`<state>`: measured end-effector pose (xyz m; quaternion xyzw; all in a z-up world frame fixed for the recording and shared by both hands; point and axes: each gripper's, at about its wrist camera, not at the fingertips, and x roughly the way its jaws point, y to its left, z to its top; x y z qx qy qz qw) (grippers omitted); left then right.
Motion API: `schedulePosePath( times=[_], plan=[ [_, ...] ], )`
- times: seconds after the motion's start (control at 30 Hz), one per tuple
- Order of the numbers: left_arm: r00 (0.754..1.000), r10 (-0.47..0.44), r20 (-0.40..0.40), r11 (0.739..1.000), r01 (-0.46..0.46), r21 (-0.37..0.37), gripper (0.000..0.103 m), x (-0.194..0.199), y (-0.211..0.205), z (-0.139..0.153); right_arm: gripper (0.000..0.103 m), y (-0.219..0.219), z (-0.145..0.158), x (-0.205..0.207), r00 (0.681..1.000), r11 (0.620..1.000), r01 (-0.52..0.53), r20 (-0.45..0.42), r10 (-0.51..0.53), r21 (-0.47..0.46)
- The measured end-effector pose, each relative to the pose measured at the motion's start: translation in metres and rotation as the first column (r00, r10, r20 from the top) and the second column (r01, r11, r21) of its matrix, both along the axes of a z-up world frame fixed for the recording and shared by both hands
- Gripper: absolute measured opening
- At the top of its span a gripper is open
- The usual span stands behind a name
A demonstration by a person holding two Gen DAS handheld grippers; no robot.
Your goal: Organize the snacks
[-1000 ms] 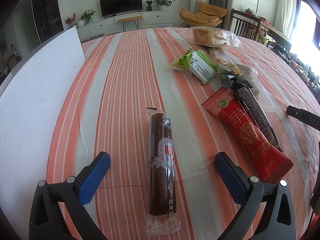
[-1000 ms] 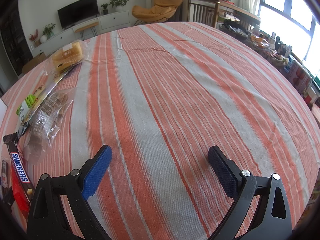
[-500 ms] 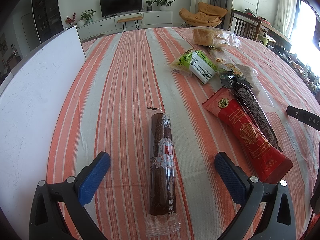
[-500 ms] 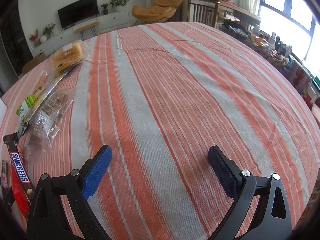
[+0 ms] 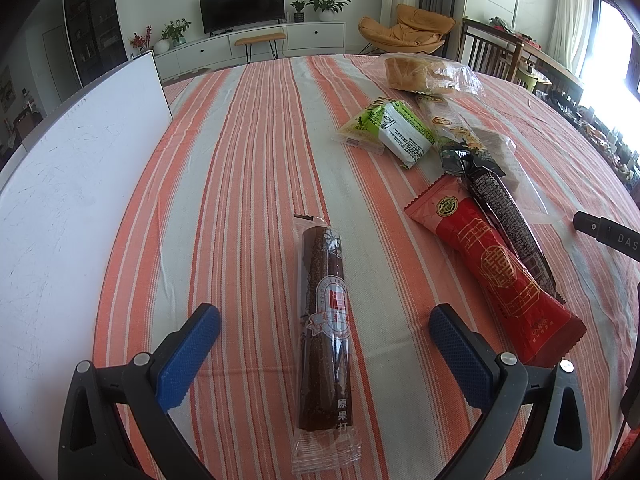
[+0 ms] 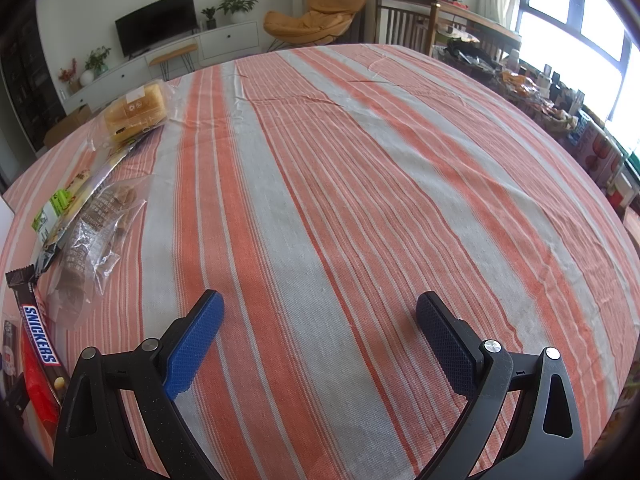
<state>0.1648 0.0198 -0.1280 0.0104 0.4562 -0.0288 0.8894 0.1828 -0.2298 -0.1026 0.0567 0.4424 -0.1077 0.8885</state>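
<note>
My left gripper [image 5: 324, 320] is open, its blue pads on either side of a long brown snack stick in a clear wrapper [image 5: 326, 332] lying on the striped tablecloth, not touching it. To the right lie a red packet [image 5: 492, 272], a dark Snickers bar [image 5: 504, 216], a green-and-white packet [image 5: 388, 130] and bagged bread [image 5: 428, 74]. My right gripper [image 6: 320, 312] is open and empty over bare cloth; the Snickers bar [image 6: 38, 338], a clear bag of biscuits [image 6: 92, 232] and the bread [image 6: 136, 110] lie to its left.
A white board [image 5: 68, 200] lies along the table's left side. The striped tablecloth [image 6: 400, 184] stretches to the right. Part of the right gripper [image 5: 608, 234] shows at the left wrist view's right edge. Chairs and a cluttered sideboard stand beyond the table.
</note>
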Motion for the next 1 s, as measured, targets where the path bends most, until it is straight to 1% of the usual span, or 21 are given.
schedulePosePath(
  times=[0.93, 1.0],
  plan=[
    [1.0, 0.0, 0.0, 1.0, 0.0, 0.001, 0.103, -0.0002, -0.0003, 0.0, 0.099, -0.0003, 0.0, -0.0001, 1.0, 1.0, -0.002, 0.0, 0.002, 0.002],
    [1.0, 0.0, 0.0, 1.0, 0.0, 0.0, 0.103, -0.0002, -0.0001, 0.0, 0.099, -0.0007, 0.0011, -0.0004, 0.999, 0.999, -0.043, -0.02, 0.043, 0.004]
  ],
)
